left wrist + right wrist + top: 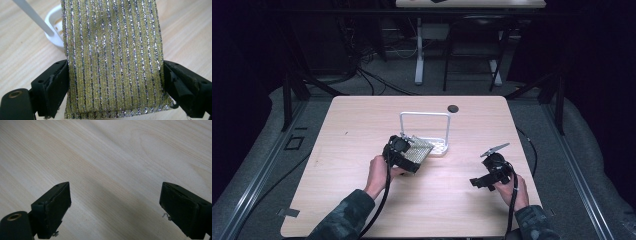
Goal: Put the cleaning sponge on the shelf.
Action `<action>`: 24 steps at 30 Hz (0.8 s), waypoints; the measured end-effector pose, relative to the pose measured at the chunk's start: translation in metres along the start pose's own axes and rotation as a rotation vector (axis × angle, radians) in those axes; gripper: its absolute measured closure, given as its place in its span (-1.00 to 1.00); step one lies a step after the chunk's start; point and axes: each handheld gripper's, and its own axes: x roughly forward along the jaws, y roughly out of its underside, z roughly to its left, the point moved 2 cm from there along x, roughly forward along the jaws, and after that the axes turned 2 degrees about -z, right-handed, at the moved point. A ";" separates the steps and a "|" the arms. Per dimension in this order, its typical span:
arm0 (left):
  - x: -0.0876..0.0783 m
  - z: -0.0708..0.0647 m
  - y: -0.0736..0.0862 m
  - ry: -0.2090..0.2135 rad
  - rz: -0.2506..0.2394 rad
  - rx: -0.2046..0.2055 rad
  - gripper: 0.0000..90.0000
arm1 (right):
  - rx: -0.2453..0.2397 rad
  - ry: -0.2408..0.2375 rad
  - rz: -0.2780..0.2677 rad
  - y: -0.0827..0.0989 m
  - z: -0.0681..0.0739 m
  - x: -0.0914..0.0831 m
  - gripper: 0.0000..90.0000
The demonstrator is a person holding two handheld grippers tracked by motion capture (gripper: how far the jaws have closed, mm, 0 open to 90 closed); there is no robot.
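Observation:
A flat scouring pad (112,57) of gold-green cloth with silver stripes lies between the jaws of my left gripper (115,85). The jaws stand wide apart, with their pads against the scouring pad's two long edges and no visible squeeze. In the high view the left gripper (404,152) is at the table's middle. The scouring pad (421,150) reaches from it toward a white rack (424,116), and its far end is over the rack's base (439,146). My right gripper (482,181) hovers low over bare wood at the front right, open (115,205) and with nothing in it.
The light wooden table (362,125) has free room on its left and front. A small dark round disc (453,108) sits near the far edge. Black cables trail from both grippers toward the person. Beyond the table are dark floor and desk legs.

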 end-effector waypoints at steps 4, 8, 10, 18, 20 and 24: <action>0.006 -0.001 -0.007 -0.015 -0.014 -0.019 -0.75 | 0.009 -0.006 0.014 -0.001 -0.001 0.002 -0.79; 0.010 -0.004 -0.015 -0.041 -0.028 -0.024 -0.75 | 0.000 -0.007 0.007 -0.001 -0.001 0.001 -0.79; 0.010 -0.006 -0.016 -0.046 -0.026 -0.023 -0.75 | -0.006 -0.002 0.007 -0.001 0.000 0.000 -0.79; 0.022 -0.012 -0.023 -0.091 -0.052 -0.042 -0.75 | -0.005 -0.008 0.007 0.000 -0.001 0.001 -0.79; 0.025 -0.012 -0.022 -0.091 -0.054 -0.061 -0.75 | -0.010 -0.007 0.006 0.000 -0.001 0.001 -0.79; 0.028 -0.014 -0.023 -0.099 -0.071 -0.079 -0.75 | -0.004 -0.009 0.005 -0.001 0.000 0.001 -0.79</action>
